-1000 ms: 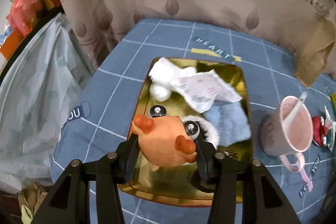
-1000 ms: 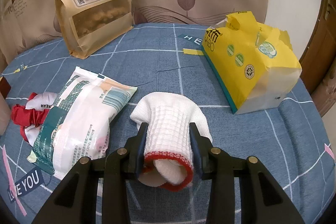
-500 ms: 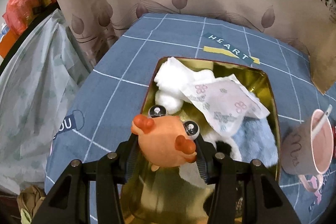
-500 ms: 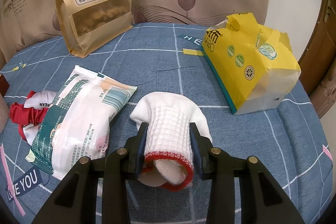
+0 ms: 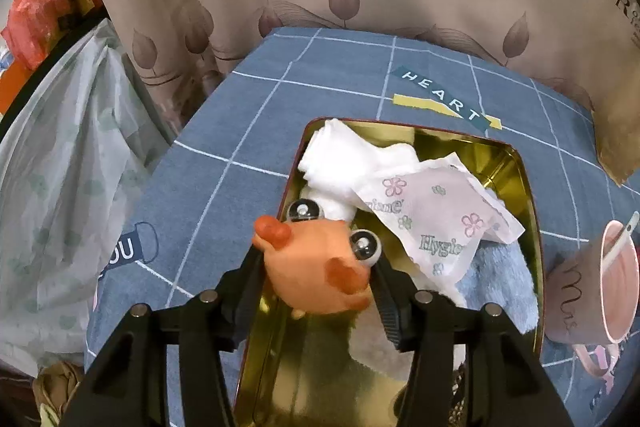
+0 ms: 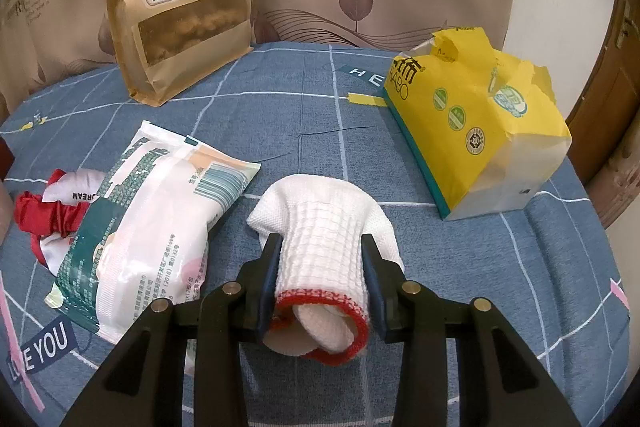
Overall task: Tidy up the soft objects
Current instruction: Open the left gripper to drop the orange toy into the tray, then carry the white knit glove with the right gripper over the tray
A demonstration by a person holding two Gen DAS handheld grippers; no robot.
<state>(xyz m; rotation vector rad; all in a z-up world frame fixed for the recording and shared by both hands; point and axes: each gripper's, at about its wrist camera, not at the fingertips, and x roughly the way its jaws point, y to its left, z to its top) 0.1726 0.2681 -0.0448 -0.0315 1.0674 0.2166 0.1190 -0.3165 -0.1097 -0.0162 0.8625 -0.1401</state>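
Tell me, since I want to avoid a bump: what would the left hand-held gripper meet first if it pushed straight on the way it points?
Probably the gold tin's bare floor below the orange toy between the left hand-held gripper's just-opening jaws; depth is unclear.

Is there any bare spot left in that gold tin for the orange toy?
Yes: the near end of the gold tin, below the orange toy, is bare. The far end is crowded with a white cloth, a flowered packet and a blue fluffy cloth.
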